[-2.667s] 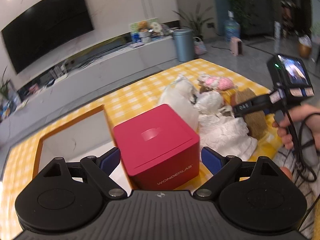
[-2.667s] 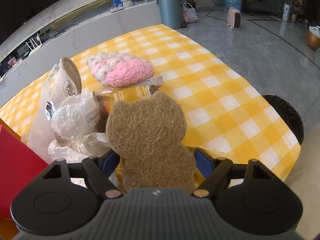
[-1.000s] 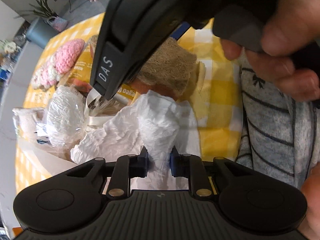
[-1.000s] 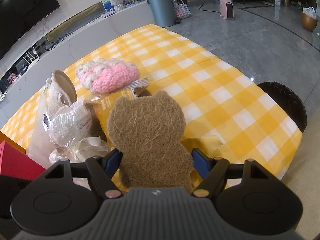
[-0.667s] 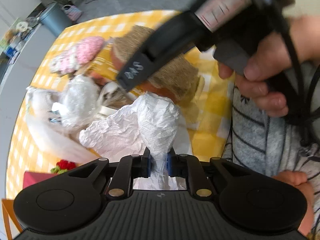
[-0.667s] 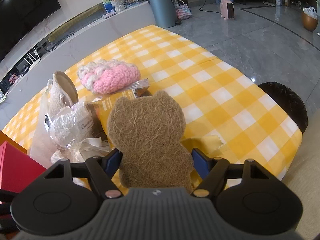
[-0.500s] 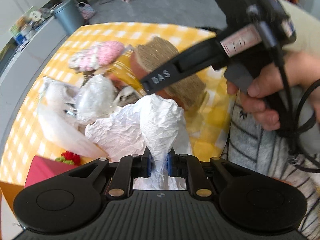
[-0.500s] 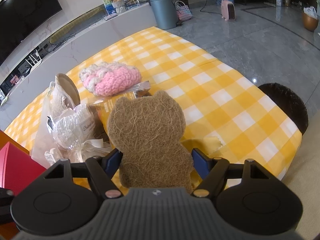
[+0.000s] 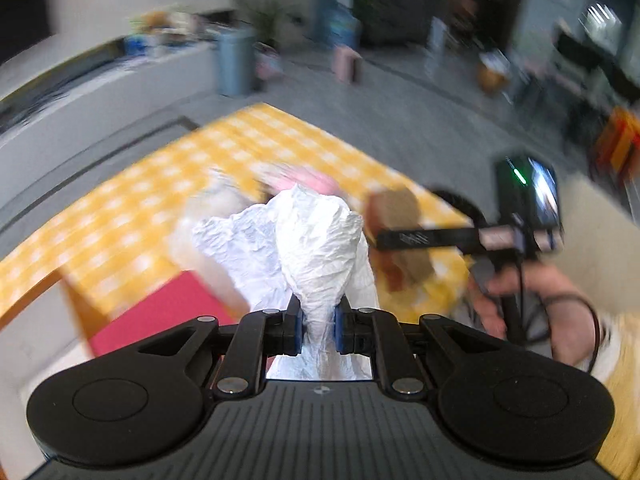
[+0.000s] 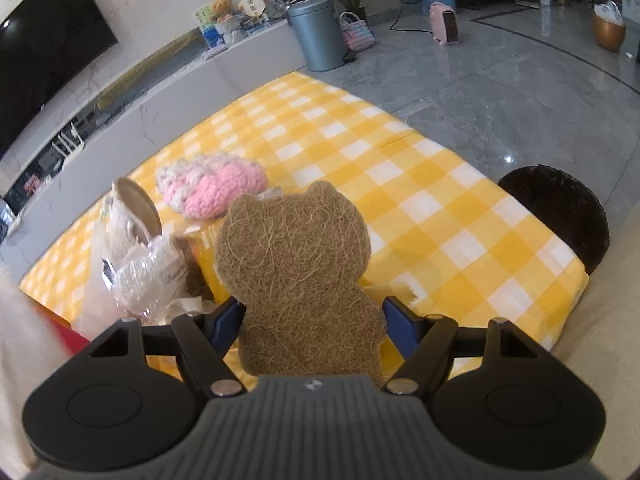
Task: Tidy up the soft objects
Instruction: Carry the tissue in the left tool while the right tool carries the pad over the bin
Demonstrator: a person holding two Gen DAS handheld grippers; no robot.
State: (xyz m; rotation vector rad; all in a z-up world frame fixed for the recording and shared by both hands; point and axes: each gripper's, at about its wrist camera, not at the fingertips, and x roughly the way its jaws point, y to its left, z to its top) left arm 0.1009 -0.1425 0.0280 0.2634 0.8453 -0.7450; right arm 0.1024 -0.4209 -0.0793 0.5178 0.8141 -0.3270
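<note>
A crinkly white plastic bag [image 9: 316,248], bunched up and pinched tight in the nearly closed left gripper [image 9: 318,328], blue pads [image 9: 297,330] pressing on its neck from both sides. Held up above the yellow-and-white checked tablecloth [image 9: 132,216], puffing out wide over the claw and hiding part of what lies behind. Left gripper tipped down toward the table, with only its black body and two short fingers showing at the bottom of the left wrist view. A flat brown bear-shaped scrubby pad [image 10: 296,276] of rough fibre standing upright between the wide-spread fingers of the right gripper [image 10: 314,320], blue pads [image 10: 398,326] at its two sides; hard to tell whether squeezing or only touching. Right gripper pointing down at the table too, gripped by a hand [image 9: 532,304] with a dark cord across it, seen at the right in the left wrist view. Behind the bear pad, a fluffy pink-and-white crocheted thing [image 10: 212,188] lying on the cloth. To its left, a clear crackly packet with something white inside [image 10: 148,276], and a beige round-topped thing in wrap [image 10: 128,216], partly hidden. A red box [image 9: 160,312] low at the left in the left wrist view, cut off by the claw. Whole left wrist view smeared and blurry, so small things there hard to make out. A dark round stool [image 10: 560,216] just past the table's right edge.
</note>
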